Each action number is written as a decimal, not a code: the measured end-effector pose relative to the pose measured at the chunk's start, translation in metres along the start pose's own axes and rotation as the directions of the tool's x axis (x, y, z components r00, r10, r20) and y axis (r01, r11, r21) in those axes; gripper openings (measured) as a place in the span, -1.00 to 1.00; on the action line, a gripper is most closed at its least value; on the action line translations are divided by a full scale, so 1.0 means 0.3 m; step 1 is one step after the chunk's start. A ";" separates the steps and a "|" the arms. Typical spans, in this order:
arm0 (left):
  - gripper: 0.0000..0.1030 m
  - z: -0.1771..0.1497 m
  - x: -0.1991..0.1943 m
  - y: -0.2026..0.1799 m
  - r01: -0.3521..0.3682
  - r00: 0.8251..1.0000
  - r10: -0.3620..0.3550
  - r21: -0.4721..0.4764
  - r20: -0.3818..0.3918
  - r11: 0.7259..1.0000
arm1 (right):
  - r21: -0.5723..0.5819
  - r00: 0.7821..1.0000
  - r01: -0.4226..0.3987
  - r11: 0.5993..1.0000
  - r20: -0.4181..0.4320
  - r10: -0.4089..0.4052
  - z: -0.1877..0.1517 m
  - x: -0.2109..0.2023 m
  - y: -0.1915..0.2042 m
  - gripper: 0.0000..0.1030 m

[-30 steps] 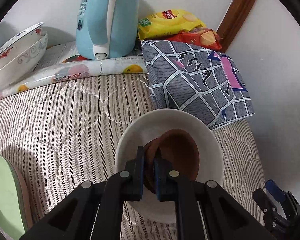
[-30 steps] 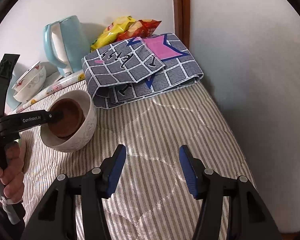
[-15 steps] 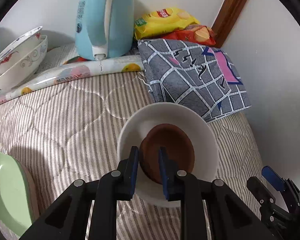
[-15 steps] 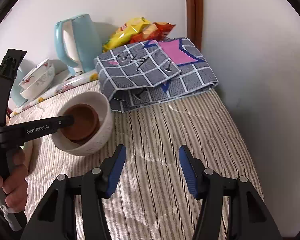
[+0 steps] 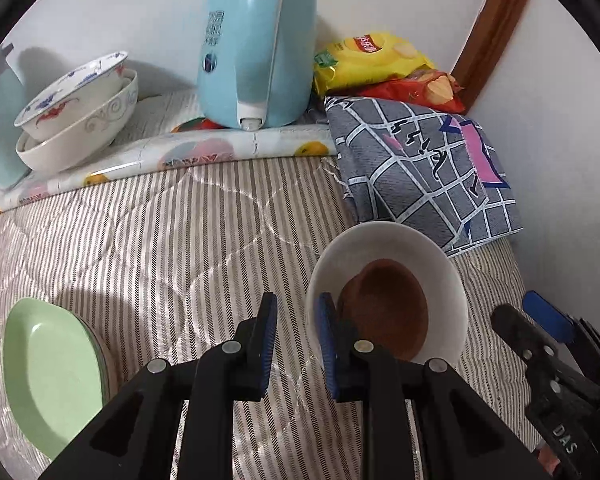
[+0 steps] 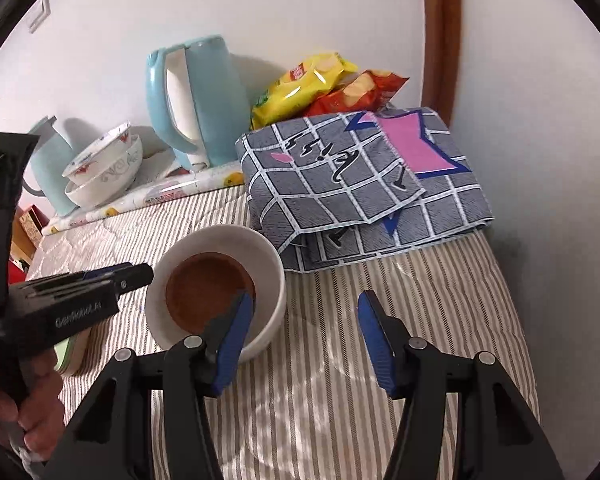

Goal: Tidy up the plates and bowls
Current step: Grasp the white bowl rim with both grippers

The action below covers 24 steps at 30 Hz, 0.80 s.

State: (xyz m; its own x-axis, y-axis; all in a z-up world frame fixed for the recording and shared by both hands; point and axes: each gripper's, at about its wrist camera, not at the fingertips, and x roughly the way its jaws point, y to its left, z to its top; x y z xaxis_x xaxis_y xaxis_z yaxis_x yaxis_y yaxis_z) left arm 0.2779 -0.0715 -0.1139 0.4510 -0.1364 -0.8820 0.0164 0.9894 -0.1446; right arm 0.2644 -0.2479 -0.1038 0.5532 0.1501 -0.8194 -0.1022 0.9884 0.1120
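Note:
A white bowl (image 5: 440, 256) (image 6: 268, 264) stands on the striped quilt with a small brown bowl (image 5: 388, 304) (image 6: 204, 292) nested inside it. My left gripper (image 5: 296, 320) is open and empty, just left of the white bowl's rim; its right finger stands close against the rim. It also shows in the right wrist view (image 6: 140, 276). My right gripper (image 6: 304, 328) is open and empty, just right of the white bowl. A green plate (image 5: 48, 376) lies on another plate at the left. Two patterned white bowls (image 5: 76, 120) (image 6: 104, 172) are stacked at the back left.
A light blue kettle (image 5: 256, 44) (image 6: 200, 100) stands at the back on a fruit-print cloth (image 5: 180, 156). A folded grey checked cloth (image 5: 428, 172) (image 6: 360, 188) lies right of it, with snack bags (image 5: 376, 64) (image 6: 324, 84) behind. A wall and wooden door frame (image 6: 440, 32) bound the right side.
My left gripper opened, let go of the brown bowl and drew back to the left of the white bowl. My right gripper moved closer to the white bowl.

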 end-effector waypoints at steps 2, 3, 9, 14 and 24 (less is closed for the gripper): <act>-0.62 0.002 0.013 0.004 0.000 1.000 0.000 -0.005 -0.009 1.000 | -0.013 1.000 -0.006 1.000 -0.017 0.006 0.012 0.029 0.014 0.05; -0.62 0.003 0.017 0.003 0.005 1.000 -0.005 -0.005 -0.011 1.000 | -0.018 1.000 -0.007 1.000 -0.023 0.007 0.014 0.039 0.019 0.05; -0.61 0.009 0.053 -0.005 0.013 0.999 -0.012 0.003 -0.033 1.000 | -0.033 0.998 -0.004 0.999 -0.067 0.001 0.017 0.110 0.046 -0.06; -0.61 0.010 0.093 -0.003 0.007 0.998 -0.007 0.006 -0.063 1.000 | -0.035 0.995 0.017 0.999 -0.103 -0.020 0.013 0.164 0.049 -0.13; -0.53 0.017 0.157 -0.013 -0.005 0.995 0.006 0.011 -0.103 1.000 | -0.041 0.981 0.037 0.998 -0.190 -0.044 0.003 0.257 0.061 -0.38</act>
State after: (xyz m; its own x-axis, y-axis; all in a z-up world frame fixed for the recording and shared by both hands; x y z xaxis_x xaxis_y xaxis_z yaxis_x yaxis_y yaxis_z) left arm 0.3037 -0.0815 -0.1525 0.3565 -0.1347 -0.9245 0.0239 0.9905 -0.1351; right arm 0.3058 -0.2183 -0.1646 0.3896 0.0995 -0.9156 -0.1158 0.9916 0.0585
